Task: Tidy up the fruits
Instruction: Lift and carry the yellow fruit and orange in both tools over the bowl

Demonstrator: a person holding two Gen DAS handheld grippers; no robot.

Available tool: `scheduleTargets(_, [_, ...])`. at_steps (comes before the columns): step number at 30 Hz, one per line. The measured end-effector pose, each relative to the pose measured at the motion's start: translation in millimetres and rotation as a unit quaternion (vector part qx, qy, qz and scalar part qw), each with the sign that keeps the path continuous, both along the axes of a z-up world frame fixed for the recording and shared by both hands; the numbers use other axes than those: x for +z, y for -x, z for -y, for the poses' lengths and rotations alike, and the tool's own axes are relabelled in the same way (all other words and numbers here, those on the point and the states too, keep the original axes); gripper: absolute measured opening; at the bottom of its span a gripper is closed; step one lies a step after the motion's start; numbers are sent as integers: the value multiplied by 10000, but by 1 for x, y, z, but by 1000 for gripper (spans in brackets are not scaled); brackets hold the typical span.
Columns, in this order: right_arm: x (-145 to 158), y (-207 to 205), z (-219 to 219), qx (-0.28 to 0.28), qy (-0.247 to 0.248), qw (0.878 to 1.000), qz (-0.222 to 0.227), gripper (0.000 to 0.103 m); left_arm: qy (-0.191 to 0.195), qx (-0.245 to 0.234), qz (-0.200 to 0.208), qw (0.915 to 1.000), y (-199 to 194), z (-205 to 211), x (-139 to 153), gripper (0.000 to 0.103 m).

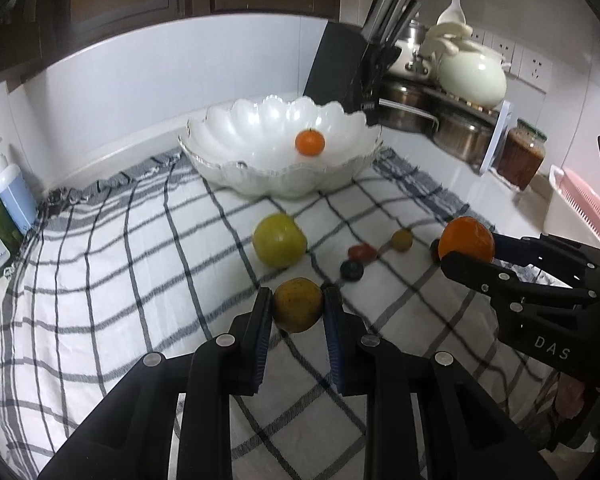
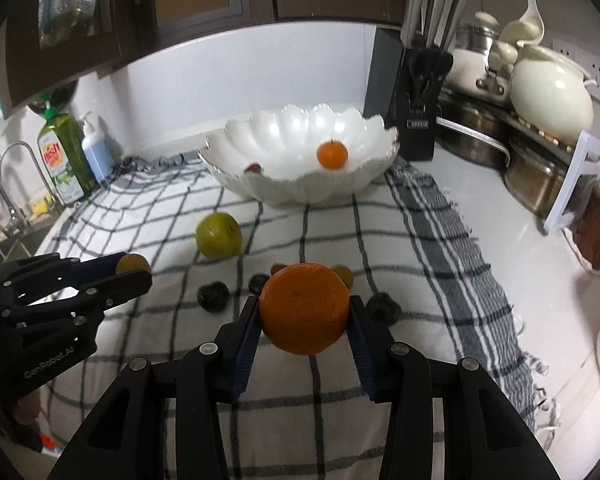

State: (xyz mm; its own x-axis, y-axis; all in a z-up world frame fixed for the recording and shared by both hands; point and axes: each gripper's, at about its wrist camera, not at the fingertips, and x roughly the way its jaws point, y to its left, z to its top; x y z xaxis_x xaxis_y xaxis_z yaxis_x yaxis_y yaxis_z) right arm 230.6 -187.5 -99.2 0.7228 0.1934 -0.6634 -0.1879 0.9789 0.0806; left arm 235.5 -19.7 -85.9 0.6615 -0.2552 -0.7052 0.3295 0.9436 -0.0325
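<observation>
My left gripper [image 1: 299,306] is shut on a yellow-brown fruit [image 1: 298,305], held above the checked cloth [image 1: 100,280]. My right gripper [image 2: 304,310] is shut on a large orange [image 2: 304,308]; it also shows in the left wrist view [image 1: 466,240]. A white scalloped bowl [image 1: 236,152] at the cloth's far end holds a small orange [image 1: 309,142] and a reddish fruit [image 2: 254,167]. On the cloth lie a green apple [image 1: 279,239], a small yellow fruit [image 1: 402,240], a red fruit [image 1: 362,252] and dark plums [image 1: 351,270].
A black knife block [image 1: 340,68] stands behind the bowl. Steel pots [image 1: 404,104], a cream tureen [image 1: 472,76] and a jar [image 1: 520,156] sit at the right. Soap bottles [image 2: 76,156] and a sink tap [image 2: 20,176] are at the left. A pink rack [image 1: 580,204] is far right.
</observation>
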Motion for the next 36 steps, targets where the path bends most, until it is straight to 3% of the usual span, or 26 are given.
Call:
scheduleTargets(17, [48,-12,-5,-69,-76,9967,801,44,327,-35,607,9976,-21,-7,50,26])
scheduleTargets(36, [85,-67,-15,4,-28,9917,1285,44,185,-3,1166,9930,-79,-7,89,26])
